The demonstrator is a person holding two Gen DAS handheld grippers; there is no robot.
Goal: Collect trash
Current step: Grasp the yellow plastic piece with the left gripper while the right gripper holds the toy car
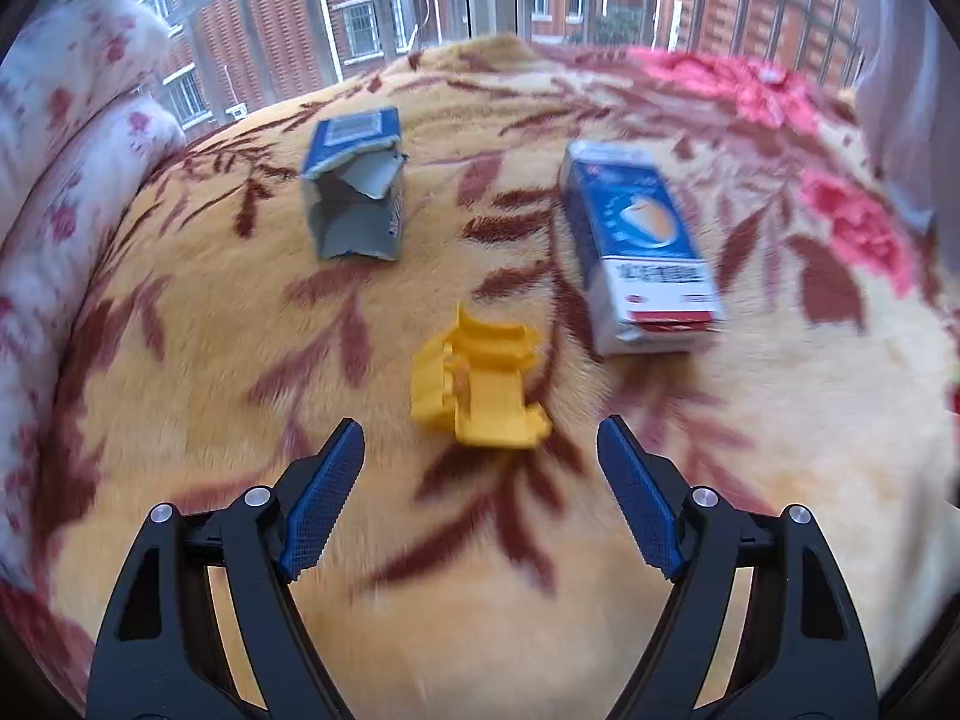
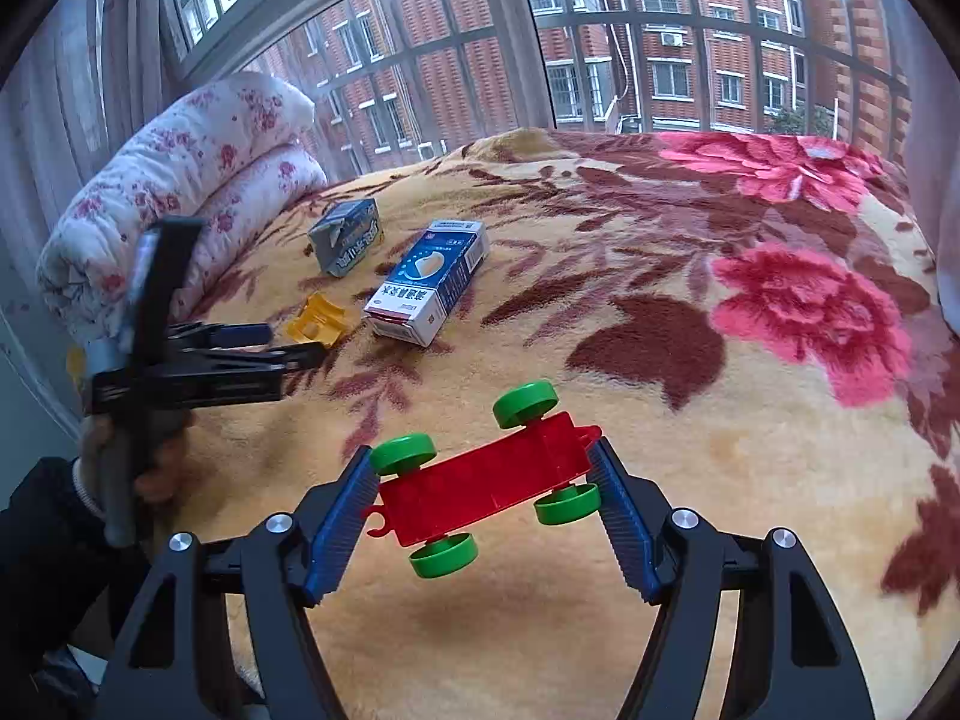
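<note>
On the floral blanket (image 1: 180, 408) lie a yellow plastic piece (image 1: 477, 387), a torn grey-blue carton (image 1: 357, 186) and a blue-and-white box (image 1: 645, 252). My left gripper (image 1: 480, 438) is open and empty, just short of the yellow piece. All three items also show in the right wrist view: the yellow piece (image 2: 318, 318), the carton (image 2: 348, 234), the box (image 2: 429, 279). My right gripper (image 2: 483, 468) is shut on a red toy car chassis with green wheels (image 2: 486, 480), held end to end above the blanket. The left gripper (image 2: 264, 342) shows there at the left.
A rolled floral quilt (image 2: 174, 180) lies along the bed's left edge. A barred window (image 2: 540, 60) with brick buildings outside stands behind the bed. The blanket's right side (image 2: 780, 312) has large red flowers.
</note>
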